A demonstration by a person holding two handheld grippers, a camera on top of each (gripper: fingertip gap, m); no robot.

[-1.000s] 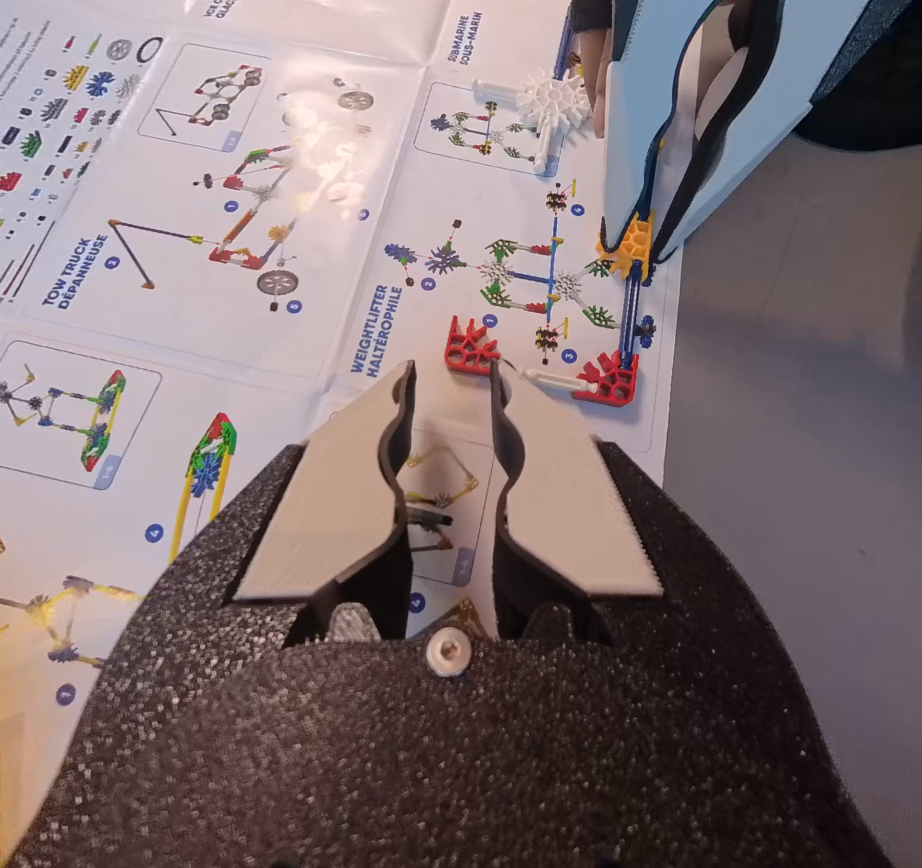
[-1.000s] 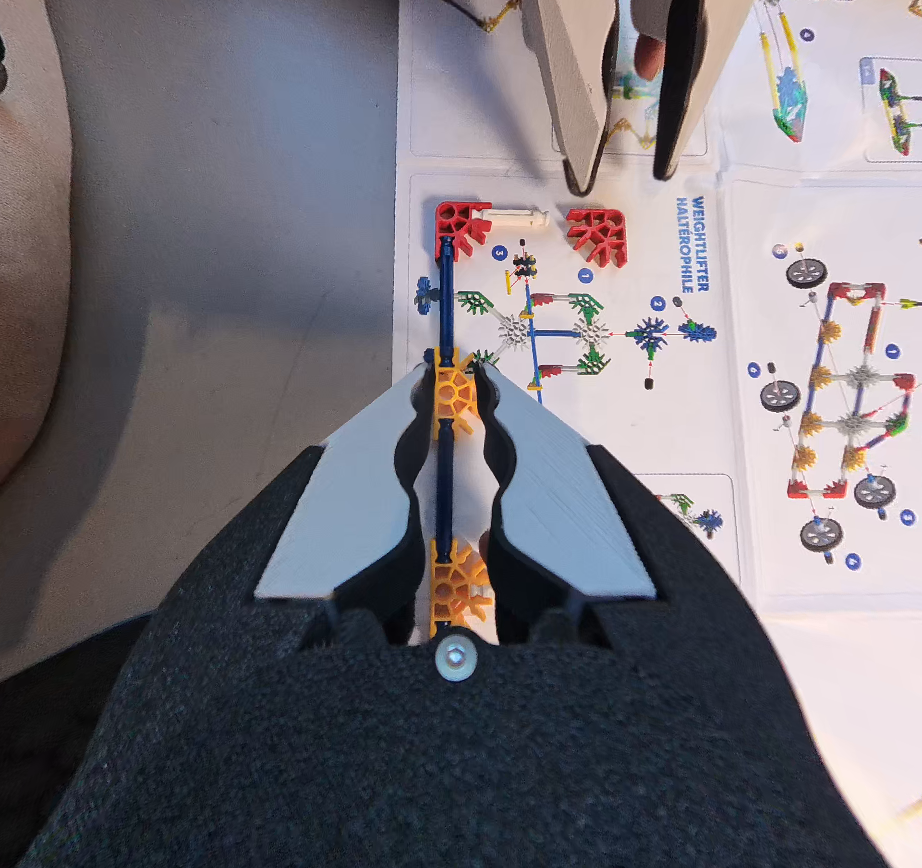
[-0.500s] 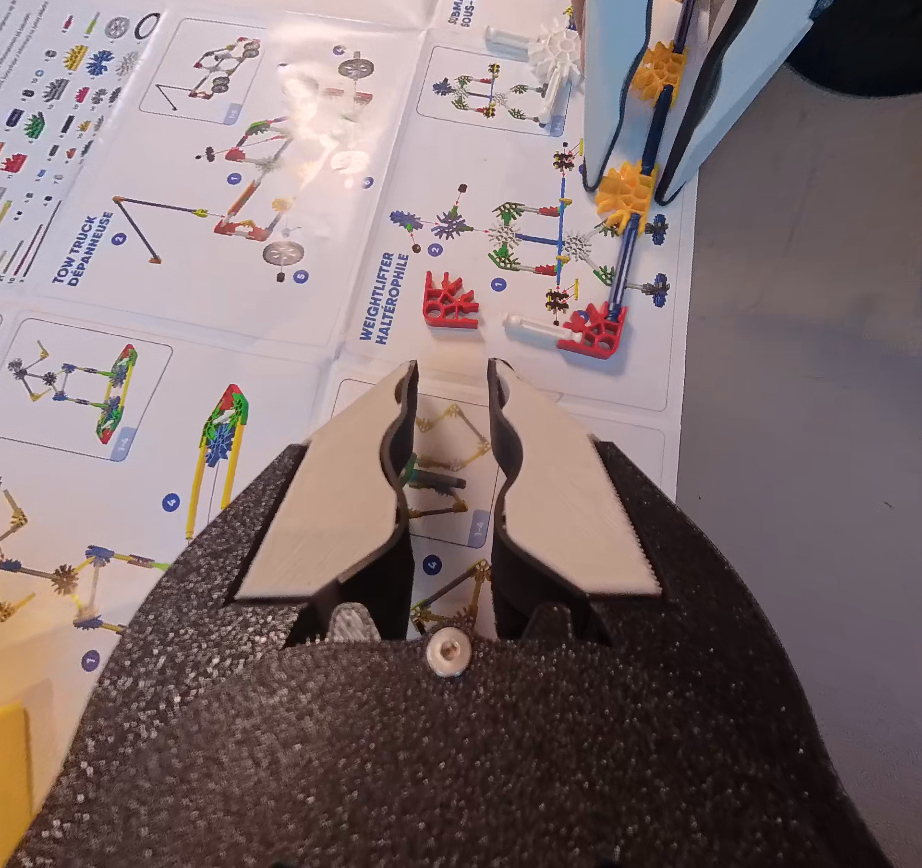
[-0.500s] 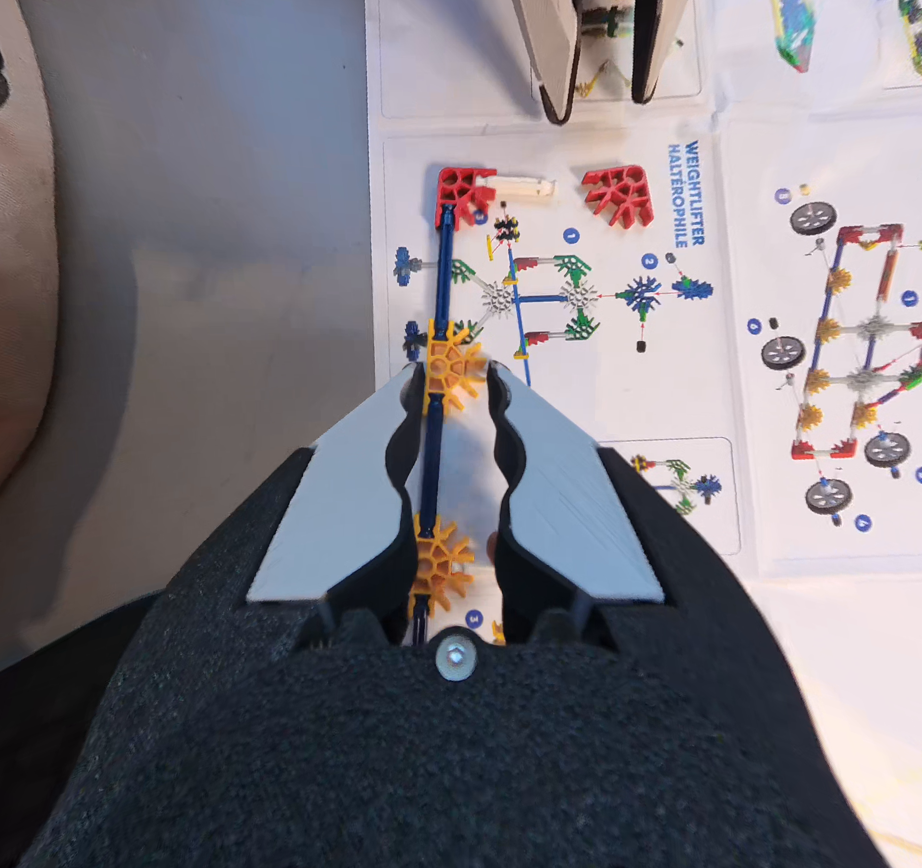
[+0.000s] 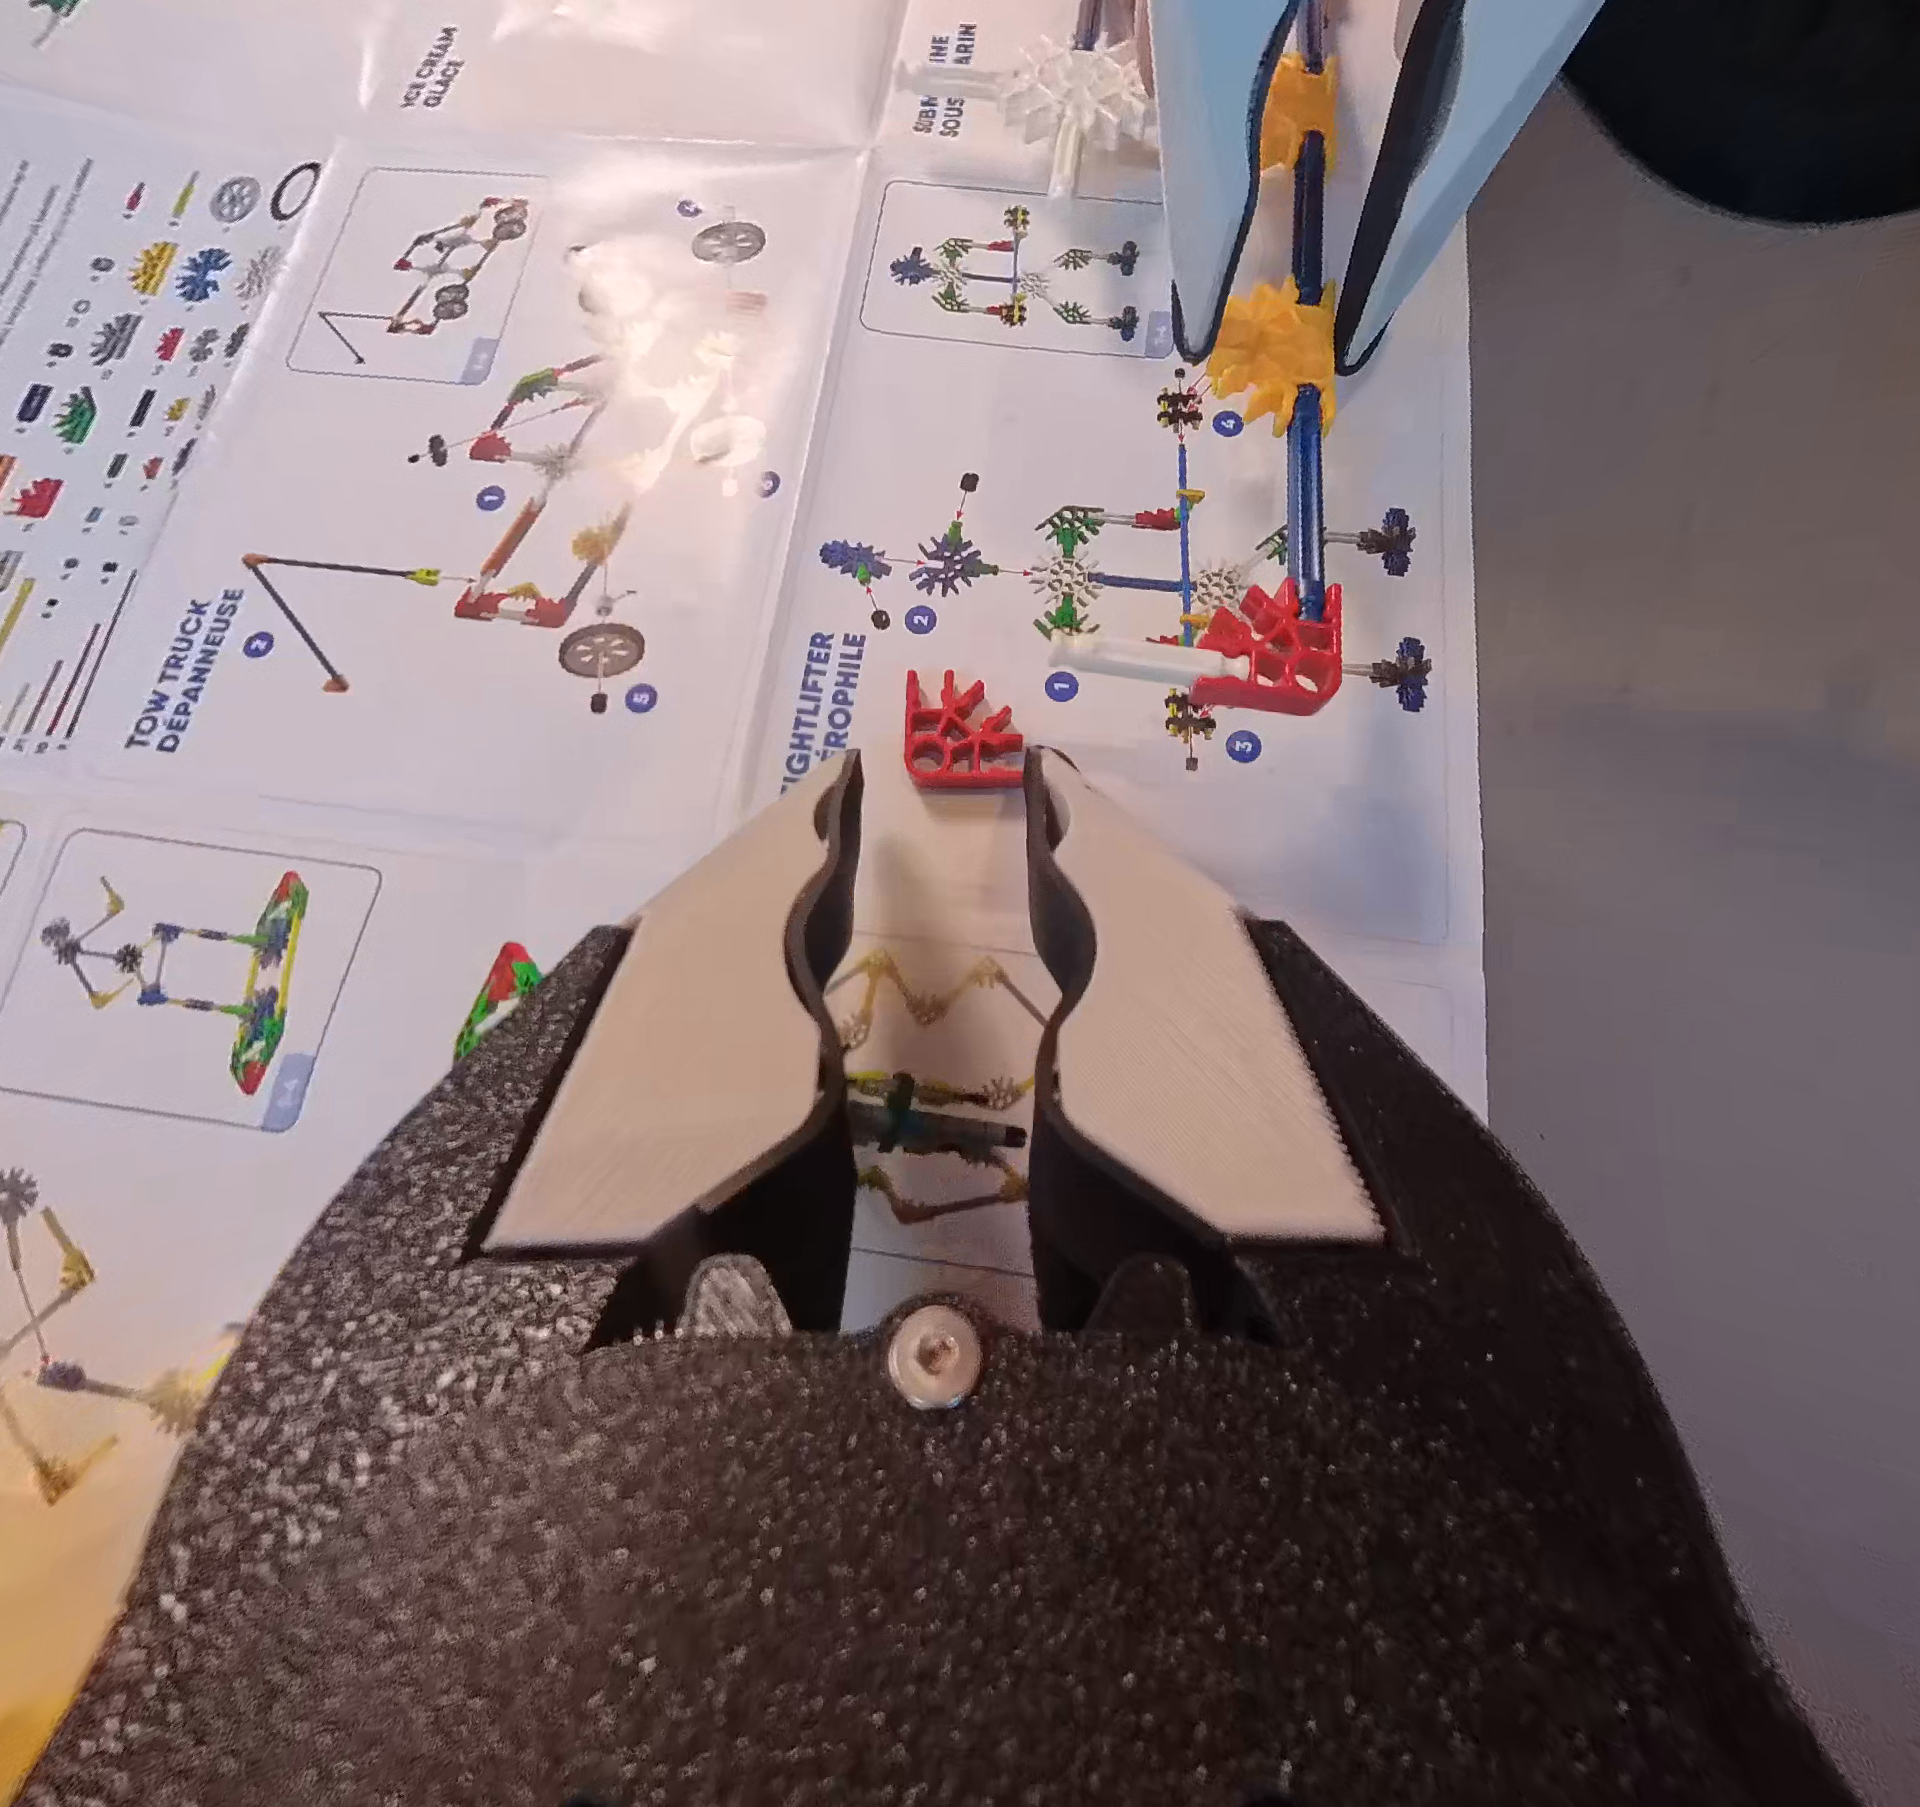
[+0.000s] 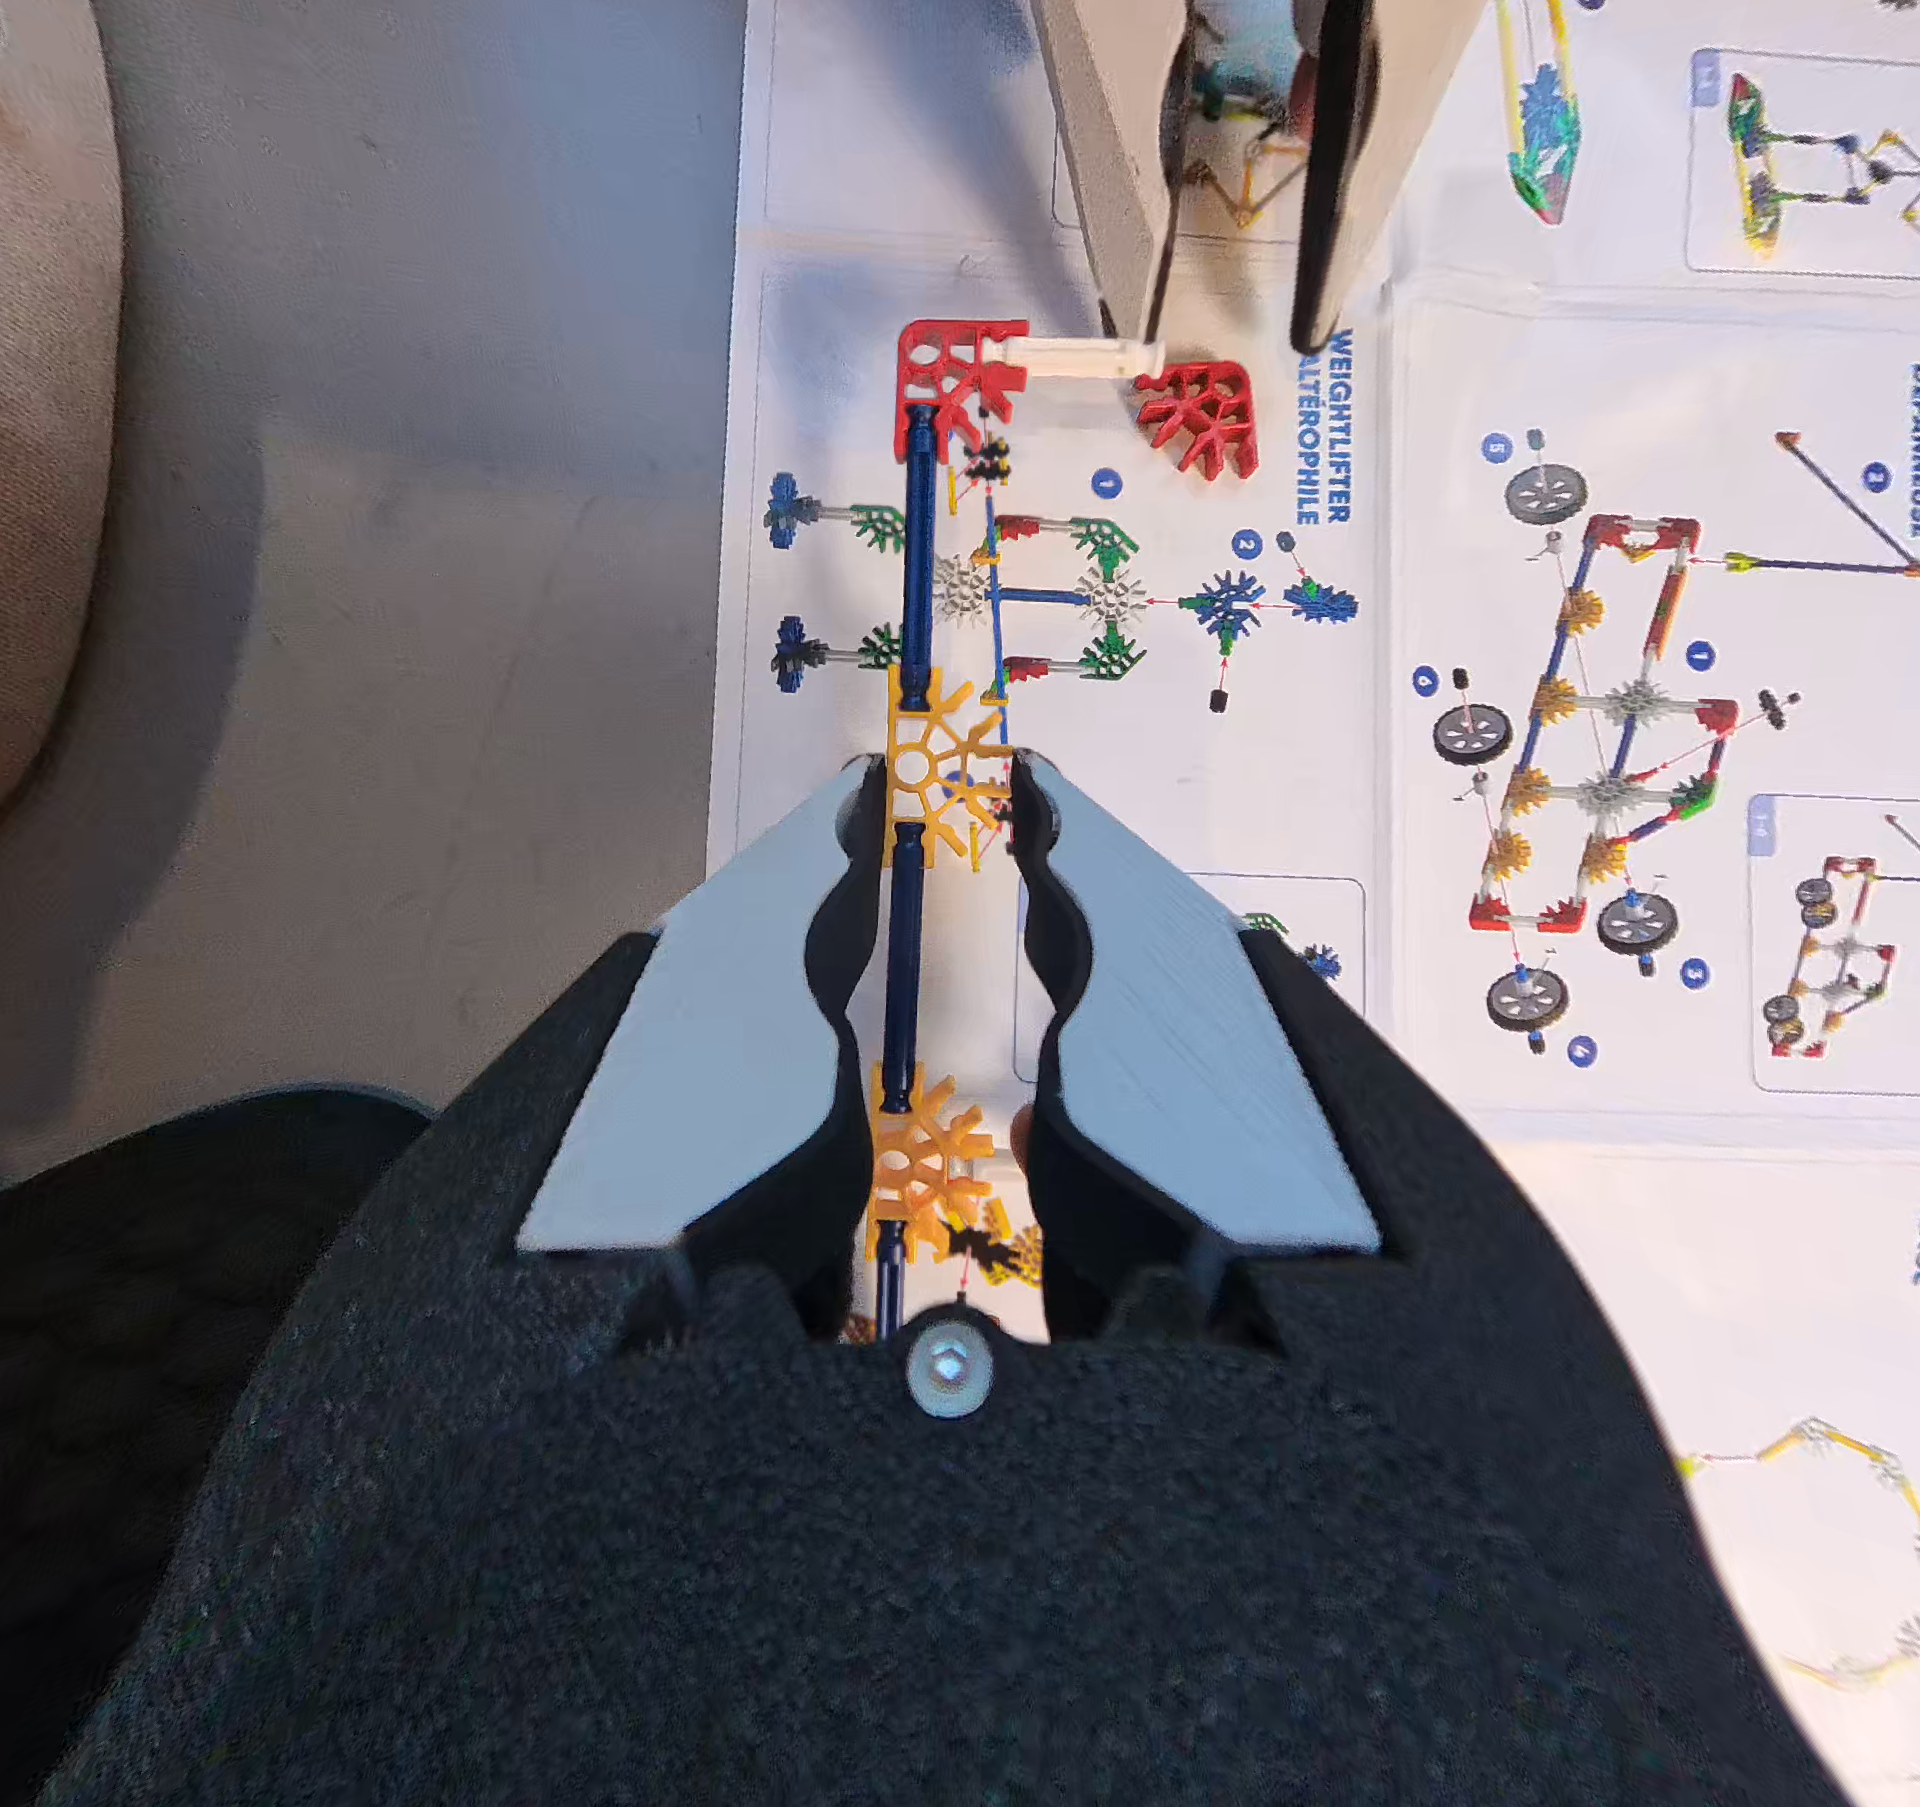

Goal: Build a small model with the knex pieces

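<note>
1. The printed sheet (image 5: 623, 147) covers the left and middle of the left wrist view; its right edge runs just right of the red corner (image 5: 1273, 656), and past that edge lies bare grey table (image 5: 1683, 822) with open room.
2. The left gripper (image 5: 940, 770) is released, its jaws apart with nothing between them. It hovers over the sheet, its tips just short of the loose red piece (image 5: 961, 734), which lies flat and apart from the assembly.
3. Right of that piece, a short white rod (image 5: 1127, 658) sticks out leftward from the red corner. In the right wrist view the left gripper's tip looks to be at the rod's free end, but I cannot tell whether they touch.
4. A white snowflake connector (image 5: 1081, 95) with white rods lies at the far edge, beside the right gripper.
5. The right gripper (image 6: 943, 770) straddles the yellow connector (image 6: 940, 770); the tips sit close on both sides, but I cannot tell whether they pinch it.
6. The blue rod (image 6: 916, 552) gives the assembly's long axis: it runs straight along the right gripper's fingers, close to the sheet's edge, from a second yellow connector (image 6: 925, 1165) deep between the fingers out to the red corner.
</note>
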